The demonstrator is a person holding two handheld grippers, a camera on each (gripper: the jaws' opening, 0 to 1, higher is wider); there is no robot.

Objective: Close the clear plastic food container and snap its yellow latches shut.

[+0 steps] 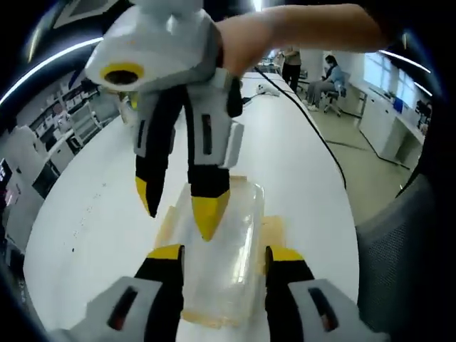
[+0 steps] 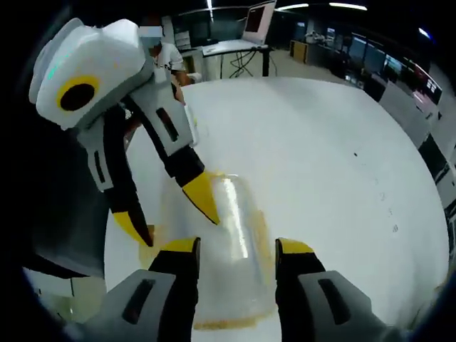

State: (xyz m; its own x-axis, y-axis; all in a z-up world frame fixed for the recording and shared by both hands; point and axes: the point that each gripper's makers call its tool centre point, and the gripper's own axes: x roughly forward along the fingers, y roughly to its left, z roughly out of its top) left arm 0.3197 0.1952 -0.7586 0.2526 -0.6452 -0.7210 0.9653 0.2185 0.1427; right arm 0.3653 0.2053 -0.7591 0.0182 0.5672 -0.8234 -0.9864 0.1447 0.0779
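The container (image 1: pixel 221 249) (image 2: pixel 228 249) lies on the white table (image 1: pixel 107 206) (image 2: pixel 320 157). Above it, the left gripper (image 1: pixel 224 255) (image 2: pixel 174 217) and the right gripper (image 2: pixel 236 248) (image 1: pixel 178 214) face each other, both spread wide, with a fingertip of each over its lid.

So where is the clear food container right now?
The clear container lies on the white table, low and central in both gripper views, between the left gripper and the right gripper, whose open jaws straddle it from opposite ends.
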